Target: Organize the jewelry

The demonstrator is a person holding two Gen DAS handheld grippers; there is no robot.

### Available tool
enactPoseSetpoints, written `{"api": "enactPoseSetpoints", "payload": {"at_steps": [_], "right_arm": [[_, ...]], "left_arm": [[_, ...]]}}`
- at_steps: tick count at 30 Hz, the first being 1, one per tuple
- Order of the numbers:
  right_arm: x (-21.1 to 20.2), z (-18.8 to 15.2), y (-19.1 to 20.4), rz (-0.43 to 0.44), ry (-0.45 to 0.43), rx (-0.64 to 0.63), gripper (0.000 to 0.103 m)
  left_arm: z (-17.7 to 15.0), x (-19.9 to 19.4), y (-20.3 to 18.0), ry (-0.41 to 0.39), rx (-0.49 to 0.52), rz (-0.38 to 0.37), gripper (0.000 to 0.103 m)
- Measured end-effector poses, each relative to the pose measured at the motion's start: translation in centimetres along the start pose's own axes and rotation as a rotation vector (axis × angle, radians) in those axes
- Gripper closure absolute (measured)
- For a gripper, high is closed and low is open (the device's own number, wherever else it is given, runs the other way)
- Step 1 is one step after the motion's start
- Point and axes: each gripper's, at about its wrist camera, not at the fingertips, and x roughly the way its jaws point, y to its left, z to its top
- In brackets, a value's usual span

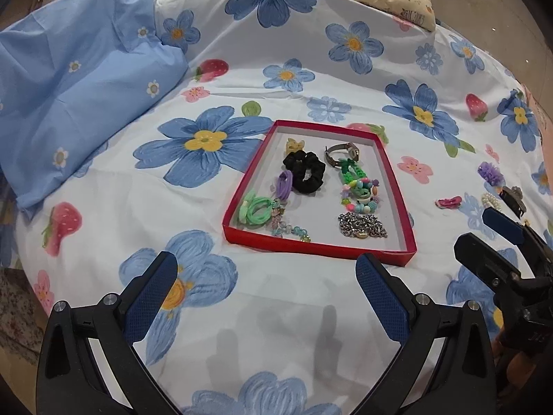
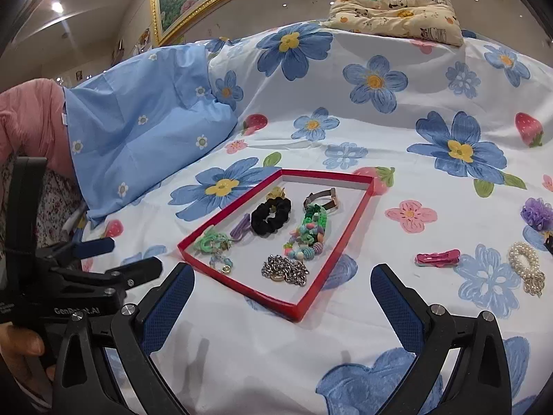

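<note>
- Above the near edge of the bed (image 2: 345, 352), the right tool (image 2: 283, 297) hangs with its jaws spread wide and nothing between them; the left tool (image 1: 266, 287) is released and empty in the same way, just short of the near wall of the red tray (image 1: 318, 245).
- Right of the tray, loose on the bedspread toward the bed's right edge, lie a pink hair clip (image 2: 438, 258), a pearl scrunchie (image 2: 525, 266) and a purple frilly scrunchie (image 2: 537, 212); these look like what is left to sort.
- My guess is the clip is light, stiff and smooth-sided, so it could skid; pinching across its narrow width at mid-length seems safest.
- Both scrunchies should be soft and springy. The pearl one probably rolls under the pads, so closing on one side of its ring would suit.
- Already inside the tray are a black scrunchie (image 1: 304, 170), a watch (image 1: 342, 152), a steel chain (image 1: 362, 227), beads and green bands.
- Soft bedding will give under pressure.
</note>
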Motion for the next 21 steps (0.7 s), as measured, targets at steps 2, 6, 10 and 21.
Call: {"api": "enactPoseSetpoints", "payload": {"at_steps": [2, 6, 10, 21], "right_arm": [[-0.2, -0.2, 0.0, -0.003, 0.002, 0.002, 0.0], [-0.3, -0.3, -0.3, -0.011, 0.012, 0.018, 0.0], [-0.1, -0.4, -0.6, -0.009, 0.039, 0.037, 0.0], [-0.1, -0.2, -0.2, -0.015, 0.07, 0.044, 0.0]], "left_arm": [[-0.1, -0.3, 0.2, -0.005, -0.004, 0.004, 0.0], [-0.3, -0.6, 0.4, -0.006, -0.008, 0.01, 0.0], [-0.5, -0.7, 0.4, 0.009, 0.002, 0.027, 0.0], [-0.4, -1.9, -0.1, -0.014, 0.025, 0.037, 0.0]]}}
